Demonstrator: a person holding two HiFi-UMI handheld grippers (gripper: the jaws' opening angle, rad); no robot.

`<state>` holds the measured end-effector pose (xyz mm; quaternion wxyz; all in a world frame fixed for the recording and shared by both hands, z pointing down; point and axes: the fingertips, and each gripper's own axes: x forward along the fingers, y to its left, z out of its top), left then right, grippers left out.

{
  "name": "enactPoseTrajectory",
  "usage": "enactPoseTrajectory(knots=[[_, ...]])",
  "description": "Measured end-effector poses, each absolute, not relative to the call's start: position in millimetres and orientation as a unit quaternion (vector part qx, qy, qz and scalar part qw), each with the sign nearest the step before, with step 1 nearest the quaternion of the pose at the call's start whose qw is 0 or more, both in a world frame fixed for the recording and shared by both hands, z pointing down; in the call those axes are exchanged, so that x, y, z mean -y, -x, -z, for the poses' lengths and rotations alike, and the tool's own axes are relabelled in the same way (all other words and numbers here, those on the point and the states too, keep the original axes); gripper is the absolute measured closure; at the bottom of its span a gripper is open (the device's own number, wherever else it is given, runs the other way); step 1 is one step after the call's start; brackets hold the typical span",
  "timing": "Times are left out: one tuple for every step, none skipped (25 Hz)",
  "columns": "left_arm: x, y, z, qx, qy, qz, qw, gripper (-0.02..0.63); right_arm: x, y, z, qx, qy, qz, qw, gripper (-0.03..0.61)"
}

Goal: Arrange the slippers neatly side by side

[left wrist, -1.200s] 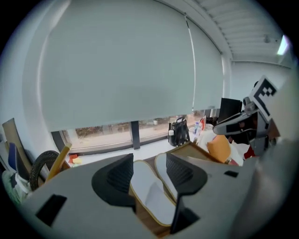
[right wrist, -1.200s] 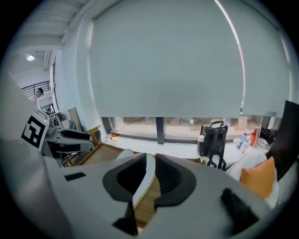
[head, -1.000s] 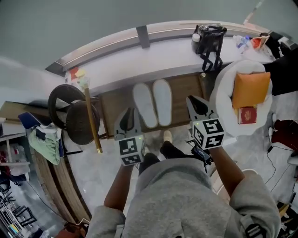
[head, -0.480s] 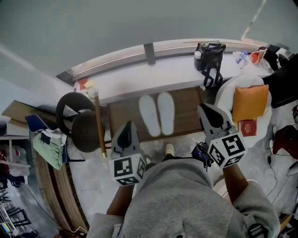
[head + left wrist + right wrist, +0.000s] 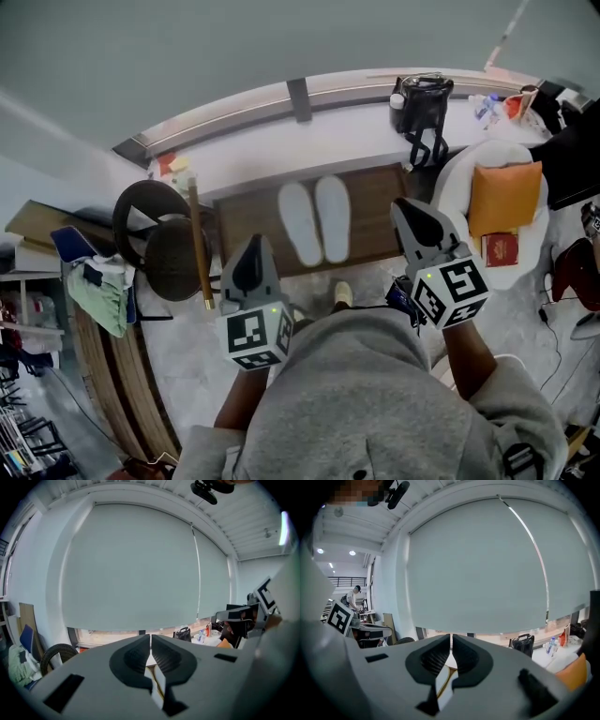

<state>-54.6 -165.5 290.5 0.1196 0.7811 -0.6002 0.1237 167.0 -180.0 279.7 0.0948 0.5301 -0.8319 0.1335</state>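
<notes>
Two white slippers, the left slipper [image 5: 299, 223] and the right slipper [image 5: 333, 217], lie side by side, soles up the frame, on a brown mat [image 5: 246, 225] on the floor. Both grippers hang above the floor on the near side of the mat, apart from the slippers. My left gripper [image 5: 253, 246] is shut with nothing between its jaws; its own view shows the jaws [image 5: 150, 641] meeting, with the slippers [image 5: 154, 683] far below. My right gripper [image 5: 406, 206] is also shut and empty [image 5: 451, 641], with a slipper [image 5: 443, 683] glimpsed under it.
A black round stool [image 5: 155, 242] and a wooden stick [image 5: 198, 246] stand left of the mat. A white chair [image 5: 459, 187] with an orange cushion [image 5: 504, 186] and a red book [image 5: 497, 247] is at the right. A black bag [image 5: 422, 92] sits on the white ledge [image 5: 262, 131] behind.
Both grippers have drawn back from the mat toward my body, and the head view has shifted a little. The slippers lie as before, side by side.
</notes>
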Motion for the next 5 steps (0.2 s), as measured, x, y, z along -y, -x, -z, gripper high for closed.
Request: enactPoseTrajectory(knots=[[165.4,55.1,-291.2,0.601,-0.78,-0.126,0.12,0.591,179.9,-166.4,-279.9,0.832,-0.53,-0.135,0.094,0.546],[165.4,55.8,-291.6,0.602,-0.779,-0.128,0.12,0.591,179.7,-165.7,-279.8,0.832,-0.53,-0.136,0.093,0.546],[165.5,56.9,-291.6,0.603,-0.778,-0.129,0.119,0.591,179.7,-165.0,-279.7,0.832,-0.53,-0.136,0.093,0.546],[165.9,58.1,-291.6,0.604,-0.777,-0.131,0.119,0.591,179.8,-164.4,-279.6,0.832,-0.53,-0.136,0.093,0.546],[166.4,59.3,-291.4,0.605,-0.776,-0.132,0.118,0.591,180.0,-163.7,-279.5,0.832,-0.53,-0.135,0.093,0.546]])
